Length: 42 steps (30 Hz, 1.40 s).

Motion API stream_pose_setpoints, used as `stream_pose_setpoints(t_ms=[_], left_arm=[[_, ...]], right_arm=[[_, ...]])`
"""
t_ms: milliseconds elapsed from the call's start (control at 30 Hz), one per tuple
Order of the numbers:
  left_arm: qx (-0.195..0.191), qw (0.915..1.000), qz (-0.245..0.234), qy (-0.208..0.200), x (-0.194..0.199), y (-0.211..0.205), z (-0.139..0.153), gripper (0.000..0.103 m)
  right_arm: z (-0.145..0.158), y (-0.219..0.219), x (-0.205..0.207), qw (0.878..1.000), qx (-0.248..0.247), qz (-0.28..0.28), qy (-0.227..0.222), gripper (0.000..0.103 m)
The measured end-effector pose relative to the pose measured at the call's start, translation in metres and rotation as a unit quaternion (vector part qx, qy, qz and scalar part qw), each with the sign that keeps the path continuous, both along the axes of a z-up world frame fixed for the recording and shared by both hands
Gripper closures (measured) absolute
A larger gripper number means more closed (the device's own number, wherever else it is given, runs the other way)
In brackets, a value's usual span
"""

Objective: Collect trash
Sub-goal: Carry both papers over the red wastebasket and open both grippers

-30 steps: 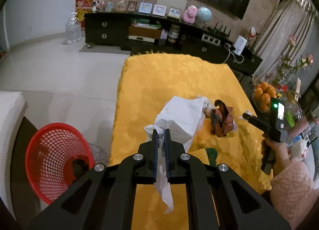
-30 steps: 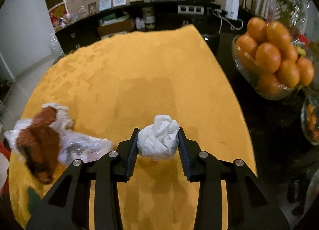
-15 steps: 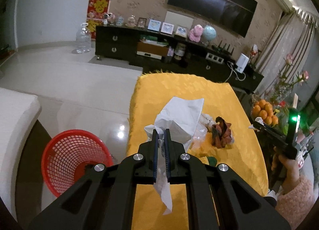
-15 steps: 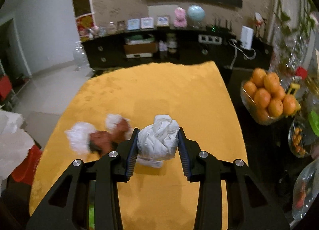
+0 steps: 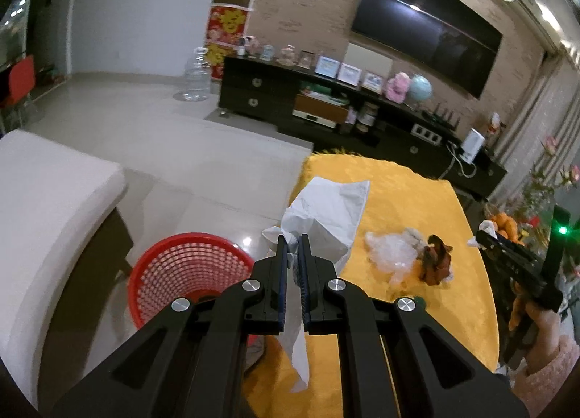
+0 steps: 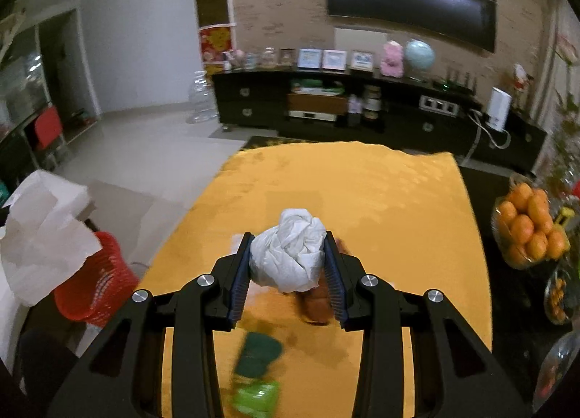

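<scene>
My left gripper (image 5: 293, 240) is shut on a large white tissue sheet (image 5: 326, 211), which hangs above the left edge of the yellow table (image 5: 417, 207). A red mesh waste basket (image 5: 185, 273) stands on the floor just left of it. My right gripper (image 6: 288, 236) is shut on a crumpled white paper ball (image 6: 290, 255), held above the table. On the cloth lie a clear plastic wrapper (image 5: 391, 255), brown peel scraps (image 5: 435, 265) and a green wrapper (image 6: 255, 396). The white tissue sheet (image 6: 43, 233) and the basket (image 6: 98, 284) also show at the left of the right wrist view.
A white sofa arm (image 5: 47, 207) stands left of the basket. A bowl of oranges (image 6: 529, 229) sits on the dark surface at the table's right. A dark TV cabinet (image 6: 362, 110) runs along the far wall. A person's hand in a pink sleeve (image 5: 543, 356) holds the right gripper.
Both grippers have risen and drawn back from the table, each keeping its paper. The left view has swung left, so the basket sits nearer the fingers. The peel scraps now lie under the right gripper.
</scene>
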<state>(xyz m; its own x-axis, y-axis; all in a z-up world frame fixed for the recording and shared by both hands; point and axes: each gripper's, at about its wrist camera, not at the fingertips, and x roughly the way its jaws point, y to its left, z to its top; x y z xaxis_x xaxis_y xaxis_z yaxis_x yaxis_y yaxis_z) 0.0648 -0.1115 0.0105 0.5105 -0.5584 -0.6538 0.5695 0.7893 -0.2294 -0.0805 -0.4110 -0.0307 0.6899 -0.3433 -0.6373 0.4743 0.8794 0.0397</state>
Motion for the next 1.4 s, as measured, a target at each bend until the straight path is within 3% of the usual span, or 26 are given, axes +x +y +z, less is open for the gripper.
stream_pose_setpoints(t_ms=[233,733,967,1400], left_arm=[[0.001,0.9995,0.032,0.004,0.012,0.025,-0.003,0.097],[0.027,0.9944,0.095,0.038,0.045,0.063,-0.041,0.097],[0.034,0.9885,0.129,0.072,0.066,0.075,-0.064,0.097],[0.061,0.9833,0.133,0.108,0.081,0.078,-0.107,0.097]], right_arm=[[0.006,0.037,0.038,0.998,0.006,0.056,0.001,0.066],[0.001,0.125,0.124,0.985,0.026,0.168,0.015,0.066],[-0.021,0.162,0.162,0.975,0.049,0.214,0.039,0.066],[-0.07,0.211,0.204,0.957,0.075,0.265,0.095,0.066]])
